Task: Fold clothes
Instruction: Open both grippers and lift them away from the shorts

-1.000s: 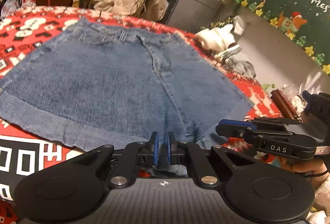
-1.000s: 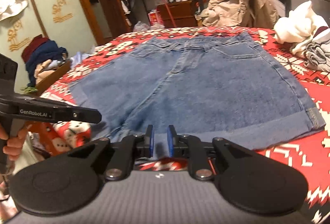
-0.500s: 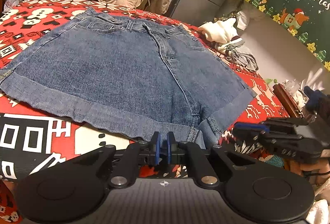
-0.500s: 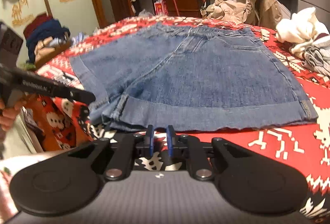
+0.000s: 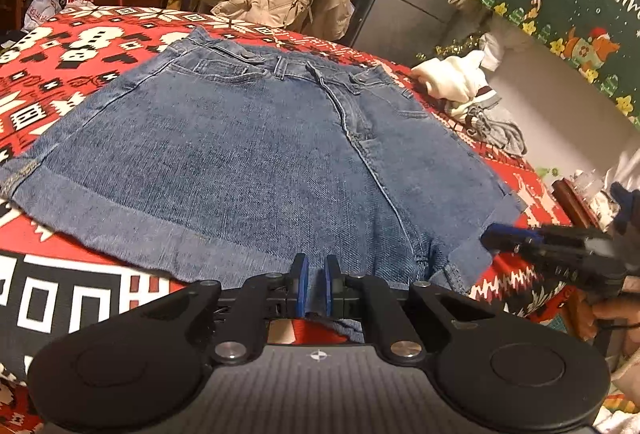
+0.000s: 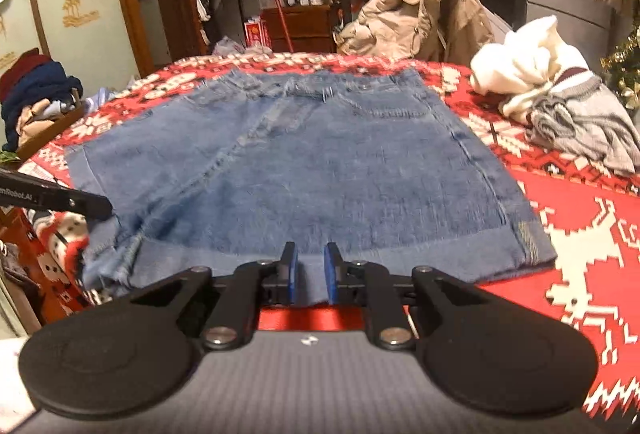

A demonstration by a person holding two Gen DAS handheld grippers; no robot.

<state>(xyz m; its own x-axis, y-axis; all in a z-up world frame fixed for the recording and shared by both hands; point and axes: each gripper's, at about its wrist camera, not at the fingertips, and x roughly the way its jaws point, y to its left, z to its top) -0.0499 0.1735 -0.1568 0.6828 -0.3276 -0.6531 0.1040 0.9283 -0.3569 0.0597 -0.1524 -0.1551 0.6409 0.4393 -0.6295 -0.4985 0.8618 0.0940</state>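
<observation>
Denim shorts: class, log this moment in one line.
shorts: flat on blanket | left claw: at hem, narrowly open | right claw: at hem, narrowly open

The shorts [image 5: 248, 150] lie flat on the blanket [image 5: 76, 46], waistband at the far side and hems near both grippers, with a heap of clothes [image 6: 560, 106] on the blanket to their right and a jacket [image 6: 420, 10] draped behind the far edge.
</observation>
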